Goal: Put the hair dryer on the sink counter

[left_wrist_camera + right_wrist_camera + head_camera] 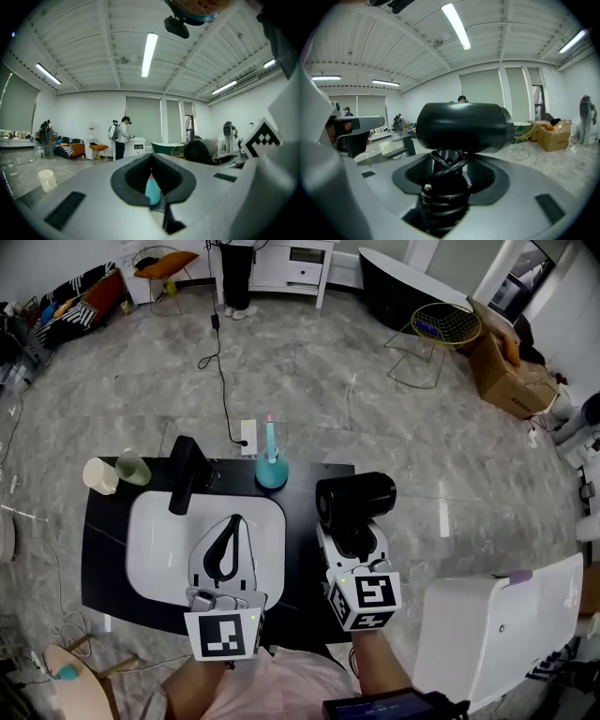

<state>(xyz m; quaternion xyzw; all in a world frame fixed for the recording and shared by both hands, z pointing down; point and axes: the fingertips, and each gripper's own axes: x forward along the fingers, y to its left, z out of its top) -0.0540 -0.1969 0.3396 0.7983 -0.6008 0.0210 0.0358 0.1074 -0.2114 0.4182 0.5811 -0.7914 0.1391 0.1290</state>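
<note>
Right gripper (pixel 349 532) is pinching the hair dryer (pixel 356 495) by its handle, the left gripper (pixel 232 521) idling with jaws pressed together; worth easing it flat onto the seemingly bare counter (pixel 305 521).

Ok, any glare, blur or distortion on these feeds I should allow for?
Head view: sharp, edges bowed by the wide lens, light sheen on the floor. Left gripper view: ceiling light tube blown out, foreground soft. Right gripper view: hair dryer crisp, dark corners.
</note>
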